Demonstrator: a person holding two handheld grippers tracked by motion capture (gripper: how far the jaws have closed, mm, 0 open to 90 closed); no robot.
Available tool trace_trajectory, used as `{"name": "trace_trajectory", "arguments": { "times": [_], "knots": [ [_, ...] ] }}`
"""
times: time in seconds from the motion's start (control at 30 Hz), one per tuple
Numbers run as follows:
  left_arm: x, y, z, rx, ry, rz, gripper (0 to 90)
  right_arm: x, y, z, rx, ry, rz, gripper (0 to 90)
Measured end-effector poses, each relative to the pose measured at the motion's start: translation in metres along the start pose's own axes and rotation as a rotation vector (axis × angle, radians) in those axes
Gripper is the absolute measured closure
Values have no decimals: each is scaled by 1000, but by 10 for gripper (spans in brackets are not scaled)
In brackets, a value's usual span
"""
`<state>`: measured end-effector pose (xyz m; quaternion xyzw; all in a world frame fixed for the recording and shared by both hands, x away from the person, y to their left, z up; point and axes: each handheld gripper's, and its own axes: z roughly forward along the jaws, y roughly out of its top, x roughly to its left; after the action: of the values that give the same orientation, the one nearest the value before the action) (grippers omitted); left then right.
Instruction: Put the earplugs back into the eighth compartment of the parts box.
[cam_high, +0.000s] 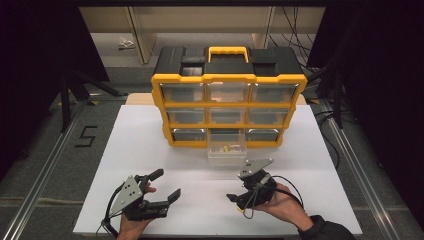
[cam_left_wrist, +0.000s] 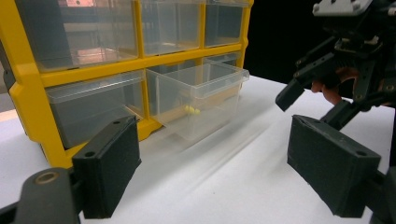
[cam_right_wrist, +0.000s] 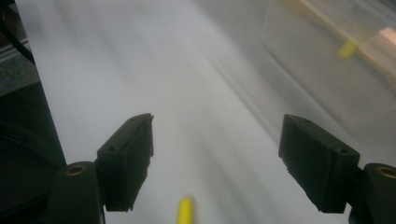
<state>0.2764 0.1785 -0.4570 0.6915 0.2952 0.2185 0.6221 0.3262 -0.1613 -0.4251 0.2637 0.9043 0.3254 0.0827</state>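
The small yellow piece (cam_right_wrist: 185, 211) lies on the bench just short of the right gripper (cam_right_wrist: 217, 161) (jaws wide, empty), lengthwise between them, well nearer than the pulled-out drawer (cam_right_wrist: 336, 60).

One yellow-and-black plastic drawer cabinet (cam_high: 229, 80) stands on one white tabletop (cam_high: 140, 150). It holds nine clear plastic drawers in three rows of three; one of them, the bottom middle drawer (cam_high: 227, 148), is pulled out. Two black two-jaw grippers are present, left (cam_high: 165, 186) and right (cam_high: 239, 190). Small yellow pieces number perhaps two: one in the open drawer (cam_left_wrist: 192, 110), one on the tabletop (cam_right_wrist: 185, 211).
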Motion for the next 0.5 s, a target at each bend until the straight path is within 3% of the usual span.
{"name": "trace_trajectory", "arguments": {
  "times": [0.5],
  "knots": [
    [0, 0, 0, 1, 1, 0, 164, 0, -21, 15, 141, 20, 3, 343]
  ]
}}
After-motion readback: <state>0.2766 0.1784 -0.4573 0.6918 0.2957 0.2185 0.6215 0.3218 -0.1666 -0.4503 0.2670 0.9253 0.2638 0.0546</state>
